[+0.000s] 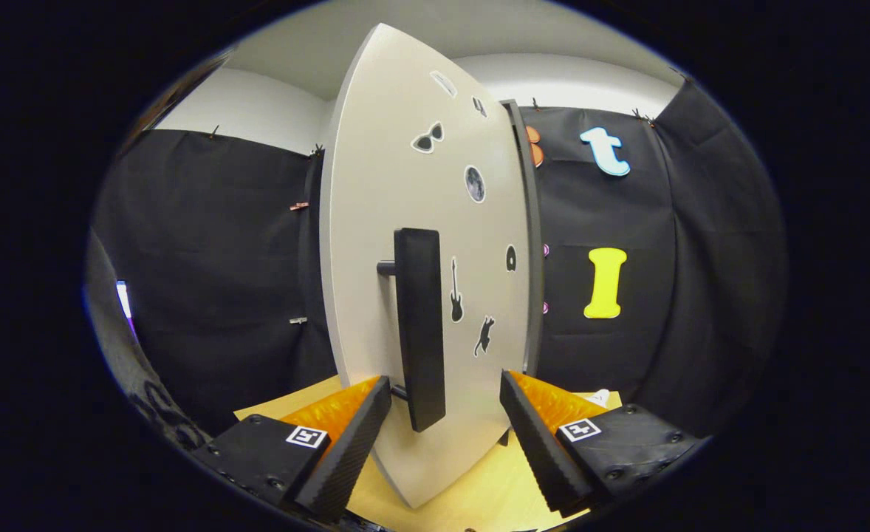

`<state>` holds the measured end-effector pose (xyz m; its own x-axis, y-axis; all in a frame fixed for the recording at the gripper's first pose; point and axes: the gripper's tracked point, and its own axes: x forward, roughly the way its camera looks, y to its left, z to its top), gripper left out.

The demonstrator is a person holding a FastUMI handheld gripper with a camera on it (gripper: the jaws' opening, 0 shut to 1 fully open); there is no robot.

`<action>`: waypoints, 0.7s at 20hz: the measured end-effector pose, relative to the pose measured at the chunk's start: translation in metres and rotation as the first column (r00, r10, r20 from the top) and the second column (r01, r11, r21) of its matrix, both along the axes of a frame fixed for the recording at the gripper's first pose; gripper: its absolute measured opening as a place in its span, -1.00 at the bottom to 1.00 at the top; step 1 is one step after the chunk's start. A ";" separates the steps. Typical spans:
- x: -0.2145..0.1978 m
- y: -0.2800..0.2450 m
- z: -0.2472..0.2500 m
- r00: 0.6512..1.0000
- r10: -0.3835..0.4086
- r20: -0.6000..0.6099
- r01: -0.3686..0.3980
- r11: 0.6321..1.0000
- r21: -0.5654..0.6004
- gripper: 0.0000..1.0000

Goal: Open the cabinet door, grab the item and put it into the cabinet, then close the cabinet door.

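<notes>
A pale grey cabinet door (376,222) with several small stickers stands upright just ahead of me. Its black vertical bar handle (420,325) sticks out from the door on short posts. My gripper (446,403) is open. The lower end of the handle hangs between the two fingers, nearer the left finger (350,451) than the right finger (542,443). Neither finger presses on the handle. The dark edge of the cabinet body (529,236) shows along the door's right side.
A light wooden tabletop (479,491) lies under the cabinet and the fingers. Black cloth walls (213,281) close off the booth to the left and right. A small white object (601,397) peeks out behind the right finger.
</notes>
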<state>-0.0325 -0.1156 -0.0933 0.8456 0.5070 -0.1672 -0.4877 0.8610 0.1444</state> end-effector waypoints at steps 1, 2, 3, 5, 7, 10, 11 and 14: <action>0.001 0.013 -0.002 1.000 -0.001 0.001 0.001 1.000 0.000 0.95; 0.004 0.026 -0.004 1.000 -0.005 0.004 0.005 1.000 -0.001 0.95; 0.004 0.037 -0.002 1.000 -0.012 0.014 0.012 1.000 0.002 0.94; 0.013 0.062 -0.002 0.999 -0.032 0.038 0.032 0.999 0.008 0.91; 0.030 0.091 -0.009 0.997 -0.057 0.046 0.056 0.998 0.024 0.91; 0.045 0.161 -0.010 0.996 -0.042 0.080 0.039 0.998 0.040 0.92; 0.050 0.177 -0.008 0.994 -0.040 0.098 0.038 0.999 0.017 0.93; 0.070 0.197 -0.013 0.987 -0.076 0.144 0.090 0.991 -0.096 0.94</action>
<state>0.0375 0.0817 -0.1066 0.9026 0.4206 -0.0914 -0.4233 0.9059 -0.0109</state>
